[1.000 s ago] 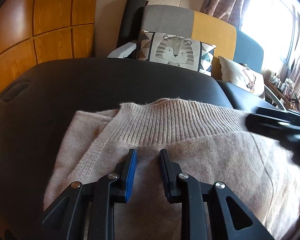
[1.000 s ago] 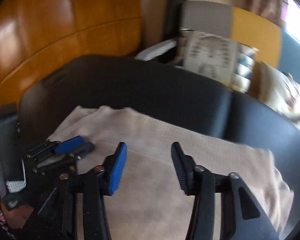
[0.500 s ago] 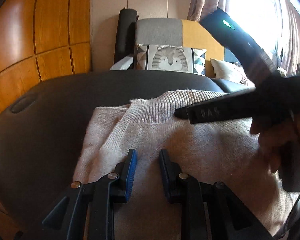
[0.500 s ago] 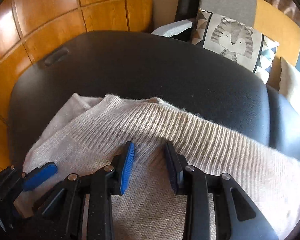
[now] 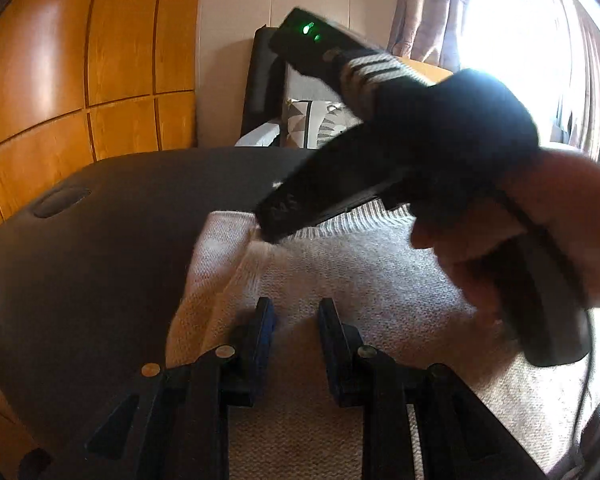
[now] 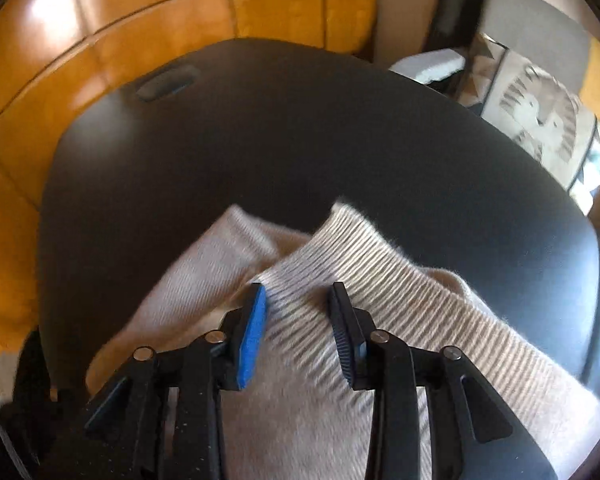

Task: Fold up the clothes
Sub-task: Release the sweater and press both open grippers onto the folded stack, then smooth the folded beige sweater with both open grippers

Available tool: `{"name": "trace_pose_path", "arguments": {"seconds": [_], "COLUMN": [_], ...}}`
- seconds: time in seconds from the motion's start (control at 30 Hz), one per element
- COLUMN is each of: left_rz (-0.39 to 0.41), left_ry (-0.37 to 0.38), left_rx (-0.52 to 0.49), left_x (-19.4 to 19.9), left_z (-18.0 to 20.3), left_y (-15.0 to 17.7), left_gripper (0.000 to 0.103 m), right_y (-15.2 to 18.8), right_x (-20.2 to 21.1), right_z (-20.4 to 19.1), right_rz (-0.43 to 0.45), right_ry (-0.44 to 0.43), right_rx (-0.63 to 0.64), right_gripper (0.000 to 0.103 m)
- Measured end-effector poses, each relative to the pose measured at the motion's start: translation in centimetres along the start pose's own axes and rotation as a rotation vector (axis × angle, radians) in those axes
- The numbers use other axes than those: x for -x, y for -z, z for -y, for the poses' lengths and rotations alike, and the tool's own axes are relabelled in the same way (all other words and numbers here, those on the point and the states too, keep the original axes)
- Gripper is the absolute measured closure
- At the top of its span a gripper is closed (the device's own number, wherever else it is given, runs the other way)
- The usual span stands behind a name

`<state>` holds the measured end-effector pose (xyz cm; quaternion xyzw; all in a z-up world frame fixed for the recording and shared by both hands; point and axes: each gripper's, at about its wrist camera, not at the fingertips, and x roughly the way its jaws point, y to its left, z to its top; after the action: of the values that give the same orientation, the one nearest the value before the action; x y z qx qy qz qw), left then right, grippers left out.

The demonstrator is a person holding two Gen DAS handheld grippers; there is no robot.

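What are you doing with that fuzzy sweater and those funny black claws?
A person is folding a beige sweater on a black padded table, with a gripper in each hand. The right gripper reaches across, its open fingers over the ribbed hem at the sweater's far left corner. The left gripper is open too, over the sweater's near part. Neither has pinched any fabric yet.

Likely home, cushioned chair (image 5: pixel 300 92), curtains (image 5: pixel 428 4)
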<state>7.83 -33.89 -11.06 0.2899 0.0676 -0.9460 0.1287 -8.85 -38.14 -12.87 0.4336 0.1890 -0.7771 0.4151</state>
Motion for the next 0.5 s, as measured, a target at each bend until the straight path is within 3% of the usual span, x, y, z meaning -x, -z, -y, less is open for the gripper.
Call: {"name": "trace_pose_path", "arguments": {"seconds": [0.13,0.23,0.33,0.5], "left_rz": [-0.001,-0.032,-0.069,-0.111], "left_ry": [0.024,0.071,0.071,0.041], "left_rx": [0.019,0.079,0.186,0.109], "left_x": [0.1,0.3,0.5,-1.2], "left_z": [-0.4,-1.4,-2.5,-0.4], "left_y": [0.0,-0.6,-2.2,-5.4], "left_gripper": [0.08,0.08,0.08,0.08], "right_y": [0.6,1.8,3.9,7.7], "right_x": [1.2,5.1,9.1,11.9], "right_z": [1.4,2.4,4.3,10.5], "right_rz": [0.065,0.193,0.248,0.182], "right_ry": [-0.049,-0.076,-0.001,0.187], "right_rx": [-0.082,-0.156,-0.201,-0.302], "right_gripper": [0.064,0.064,0.064,0.064]}}
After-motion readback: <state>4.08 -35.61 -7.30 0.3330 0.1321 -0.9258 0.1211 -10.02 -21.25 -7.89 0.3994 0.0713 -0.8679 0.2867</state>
